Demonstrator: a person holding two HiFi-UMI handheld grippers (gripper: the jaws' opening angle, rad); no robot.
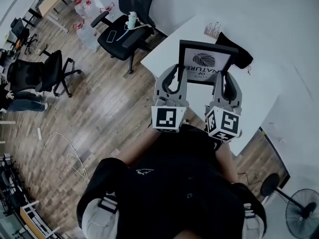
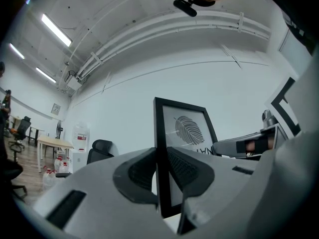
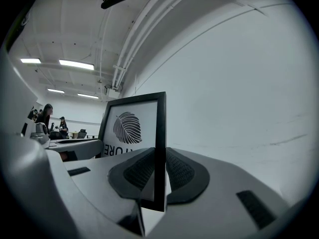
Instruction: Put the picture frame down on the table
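While the picture frame [image 1: 205, 62] is held upright over the white table [image 1: 259, 93], with its leaf print facing the person, the job is mostly one of lowering it evenly. No view shows for certain whether its bottom edge touches the tabletop. Each side rail is pinched low down, near the bottom corners. The left gripper [image 1: 175, 76] has its ribbed pads closed onto the left rail, and the right gripper [image 1: 225, 83] is clamped the same way on the right rail, with nothing else between either pair of jaws.

I would judge the safest move to be bringing both grippers down at one pace, so the frame does not twist between them. Set the bottom edge on the table first, then tip the top over until the frame lies flat. Only then should both pairs of jaws part, and together, since freeing one side early would probably let the frame swing on the other.

Space is the thing to watch. A black cloth-like item [image 1: 238, 53] lies just behind the frame (what it is I cannot tell), so tipping away from the person risks landing on it. The table's near edge runs close under the grippers, so the frame should go down well inside it. An office chair [image 1: 124, 34] stands well off to the left.
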